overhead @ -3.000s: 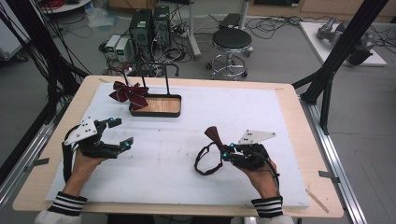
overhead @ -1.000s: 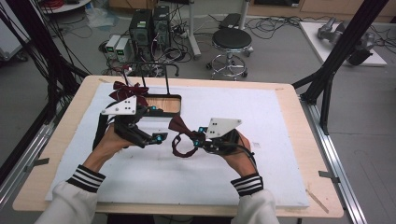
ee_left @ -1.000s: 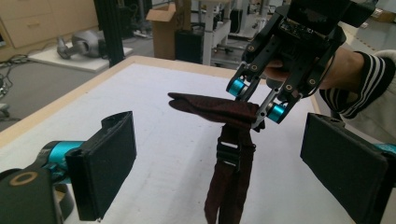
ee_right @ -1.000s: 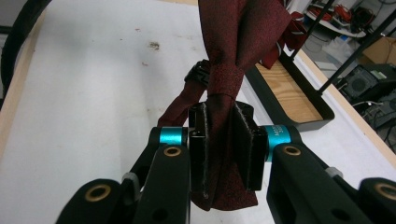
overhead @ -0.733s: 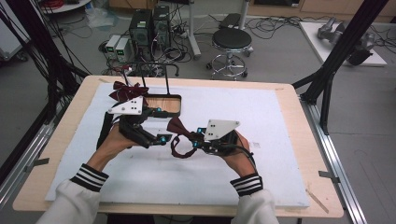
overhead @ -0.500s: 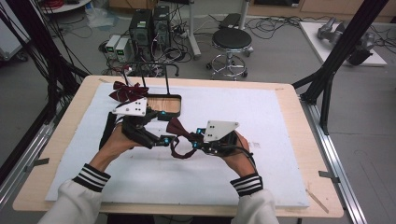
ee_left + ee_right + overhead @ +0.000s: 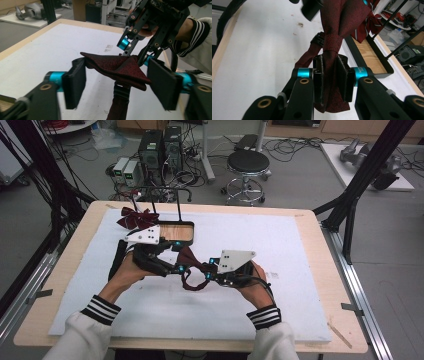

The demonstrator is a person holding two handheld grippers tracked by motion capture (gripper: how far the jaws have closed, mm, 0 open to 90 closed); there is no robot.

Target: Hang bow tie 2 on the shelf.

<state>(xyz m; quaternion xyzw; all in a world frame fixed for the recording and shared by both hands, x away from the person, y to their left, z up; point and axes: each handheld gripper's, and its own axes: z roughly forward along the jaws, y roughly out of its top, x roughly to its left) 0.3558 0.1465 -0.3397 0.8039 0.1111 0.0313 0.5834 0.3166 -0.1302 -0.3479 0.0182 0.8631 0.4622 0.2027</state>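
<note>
Two grippers meet over the white mat (image 7: 300,270) in the high view, both at a dark red bow tie (image 7: 189,259) that hangs just in front of the wooden tray (image 7: 177,233). The left gripper (image 7: 172,265) comes at the bow tie from the side nearer the tray's front left corner, the right gripper (image 7: 212,272) from the side farther from the tray. The tie's strap loops down from the bow towards the mat. A second, striped bow tie (image 7: 136,218) hangs at the tray's left end, on the black wire rack (image 7: 165,195) that rises from the tray.

In the left gripper view, the left gripper (image 7: 117,82) has its two black pads spread wide, one on each side of a wing of the bow tie (image 7: 117,66); the wing's tip touches or nearly touches the left pad, and the jaws are not closed on it. The strap and its black clasp (image 7: 121,91) hang below the wing. Beyond the bow tie, the right gripper (image 7: 140,53) pinches the cloth's far end.

In the right gripper view, the right gripper (image 7: 329,80) is clamped on the lower wing of the bow tie (image 7: 332,45), just under its centre knot. The tray (image 7: 372,58) lies to the right of the tie, with the striped bow tie (image 7: 368,27) at its far end.
</note>
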